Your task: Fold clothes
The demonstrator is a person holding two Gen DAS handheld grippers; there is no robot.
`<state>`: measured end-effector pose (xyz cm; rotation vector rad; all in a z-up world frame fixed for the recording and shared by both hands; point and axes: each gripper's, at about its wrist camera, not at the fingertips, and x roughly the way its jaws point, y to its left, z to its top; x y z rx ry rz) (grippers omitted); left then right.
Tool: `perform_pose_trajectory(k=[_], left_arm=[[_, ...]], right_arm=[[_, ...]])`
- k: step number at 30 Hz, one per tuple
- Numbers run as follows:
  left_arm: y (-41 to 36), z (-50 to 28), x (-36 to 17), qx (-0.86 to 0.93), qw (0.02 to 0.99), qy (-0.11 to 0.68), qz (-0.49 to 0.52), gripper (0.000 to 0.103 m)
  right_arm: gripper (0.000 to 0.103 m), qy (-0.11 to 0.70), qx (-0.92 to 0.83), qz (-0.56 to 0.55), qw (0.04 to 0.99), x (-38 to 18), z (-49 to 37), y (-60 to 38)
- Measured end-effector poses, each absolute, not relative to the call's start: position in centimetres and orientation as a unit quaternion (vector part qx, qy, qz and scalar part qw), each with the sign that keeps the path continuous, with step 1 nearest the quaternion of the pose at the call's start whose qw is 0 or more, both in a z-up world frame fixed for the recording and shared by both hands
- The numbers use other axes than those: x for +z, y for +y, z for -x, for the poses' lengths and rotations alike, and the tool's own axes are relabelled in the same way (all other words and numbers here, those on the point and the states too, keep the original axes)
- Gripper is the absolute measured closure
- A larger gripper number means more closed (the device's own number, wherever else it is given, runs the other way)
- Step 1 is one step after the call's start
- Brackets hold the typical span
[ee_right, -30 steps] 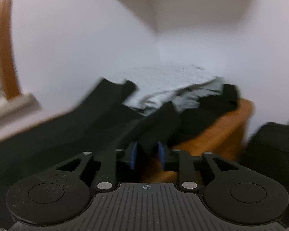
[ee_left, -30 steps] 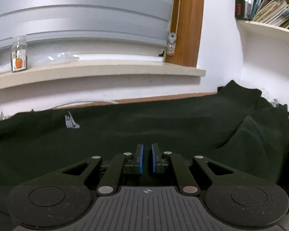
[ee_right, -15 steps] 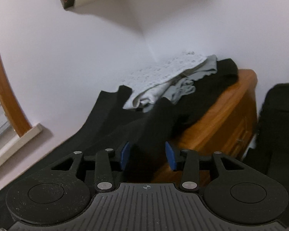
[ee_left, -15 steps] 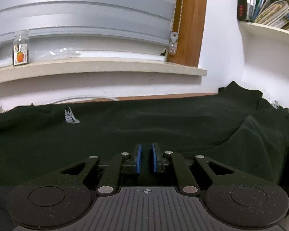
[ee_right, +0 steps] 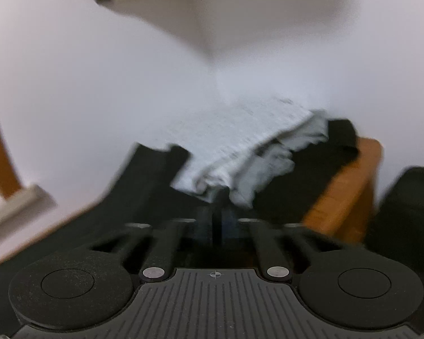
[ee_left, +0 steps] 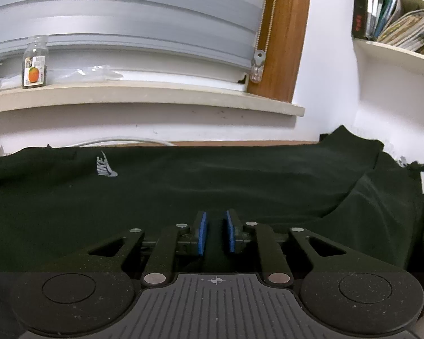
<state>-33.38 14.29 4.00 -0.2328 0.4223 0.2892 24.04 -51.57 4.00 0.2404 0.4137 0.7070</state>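
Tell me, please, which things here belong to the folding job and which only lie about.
Belong to the job:
- black Nike sweatshirt spread flat
- heap of grey and white clothes on the wooden cabinet

Only lying about:
- small clear bottle with orange label on the windowsill
- books on the wall shelf

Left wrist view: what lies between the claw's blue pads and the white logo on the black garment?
Only smooth black garment lies between the left claw and the logo; nothing else rests there, as the left wrist view shows.
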Motion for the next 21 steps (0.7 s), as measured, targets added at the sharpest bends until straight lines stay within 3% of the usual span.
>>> perform_pose_trajectory(k=[3, 5, 7, 8, 11, 14, 21], left_arm=[[14.4, 33.5, 4.0, 0.141, 0.961, 0.206, 0.118, 0.080], [14.4, 33.6, 4.0, 0.138, 0.961, 0.206, 0.120, 0.080], [14.3, 33.6, 4.0, 0.137, 0.962, 0.206, 0.119, 0.076], [14.3, 33.6, 4.1, 0.136, 0.962, 0.207, 0.119, 0.075], [14.4, 33.5, 4.0, 0.136, 0.961, 0.208, 0.121, 0.075], [14.2, 33.5, 4.1, 0.139, 0.961, 0.207, 0.117, 0.074], [14.3, 33.6, 4.0, 0.135, 0.961, 0.207, 0.124, 0.072]], right_arm=[[0.096, 0.158, 0.323, -0.139, 0.923, 5.2, -21.9, -55.1], [0.095, 0.194, 0.302, -0.115, 0.926, 4.3, -22.0, -56.5], [0.091, 0.246, 0.285, -0.055, 0.925, 2.9, -22.9, -56.5], [0.084, 0.247, 0.271, -0.051, 0.929, 2.5, -23.1, -56.8], [0.080, 0.219, 0.274, -0.068, 0.934, 3.2, -23.0, -56.8], [0.069, 0.216, 0.338, -0.040, 0.915, 4.1, -23.4, -53.2], [0.061, 0.215, 0.388, 0.071, 0.894, 3.2, -24.0, -44.5]])
